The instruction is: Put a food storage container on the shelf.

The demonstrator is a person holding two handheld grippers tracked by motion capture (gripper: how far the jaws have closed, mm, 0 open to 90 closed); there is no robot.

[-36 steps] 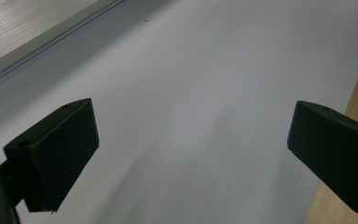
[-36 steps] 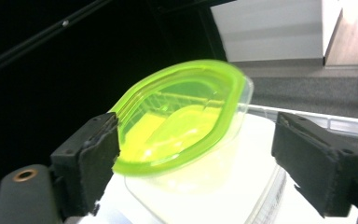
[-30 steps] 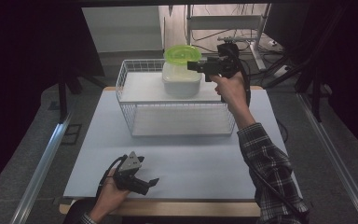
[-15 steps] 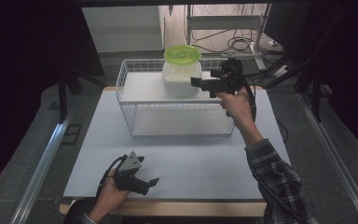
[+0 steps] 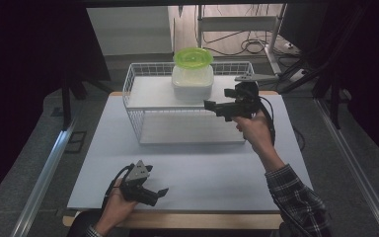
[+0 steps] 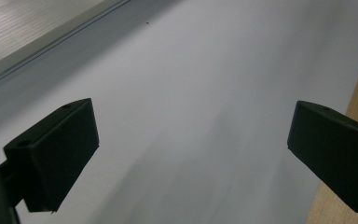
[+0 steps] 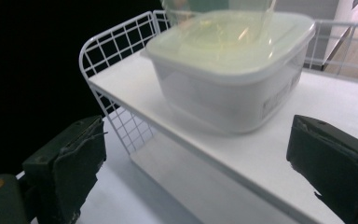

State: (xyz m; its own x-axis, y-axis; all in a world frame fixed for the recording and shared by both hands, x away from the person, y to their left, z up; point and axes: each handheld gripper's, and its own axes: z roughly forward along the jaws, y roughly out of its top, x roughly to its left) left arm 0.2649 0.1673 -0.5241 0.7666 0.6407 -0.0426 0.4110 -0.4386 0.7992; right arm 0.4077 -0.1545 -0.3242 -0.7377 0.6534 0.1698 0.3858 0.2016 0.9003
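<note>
High view: overhead, facing forward over table [image 5: 227,163]. Gripper views: close, along jaws; right shares wire rack [image 7: 121,46] [image 5: 143,106].

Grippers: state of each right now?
Left gripper: open, holding nothing, low over the table.
Right gripper: open, holding nothing, facing the lidded plastic container on the wire rack.

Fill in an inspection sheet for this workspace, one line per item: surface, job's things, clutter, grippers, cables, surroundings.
Surface: pale grey rectangular table top, bare at the front.
Job's things: translucent square plastic container on the top shelf of the white wire rack; lime-green round plastic bowl on its lid.
Clutter: nothing seen.
Grippers: left hand-held gripper open, low over the table's front; right hand-held gripper open, apart from the container.
Cables: black cable trailing from the right hand-held gripper.
Surroundings: dark curtains, floor cables behind.
</note>
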